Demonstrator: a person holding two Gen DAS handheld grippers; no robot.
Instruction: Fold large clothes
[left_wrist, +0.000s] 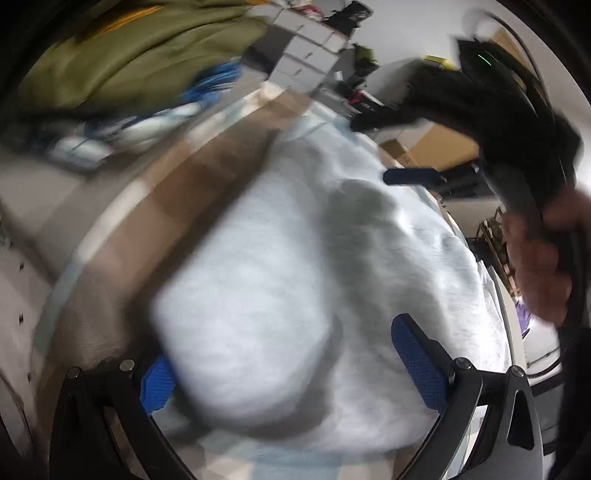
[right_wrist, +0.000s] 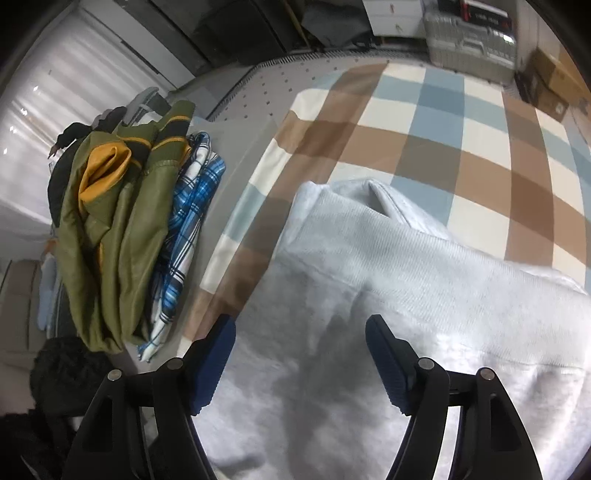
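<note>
The right gripper (right_wrist: 299, 360) hangs with jaws apart and empty over the pale sweatshirt (right_wrist: 388, 295); the left gripper (left_wrist: 295, 365) stands wide around a blurred fold—grip uncertain. The sweatshirt lies partly folded on the checked blanket (right_wrist: 424, 147)—a pile (right_wrist: 122, 221) waits beside it.

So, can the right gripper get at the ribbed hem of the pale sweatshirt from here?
Probably yes: the right gripper is open above the pale sweatshirt, and nothing lies between it and the ribbed hem just ahead.
</note>
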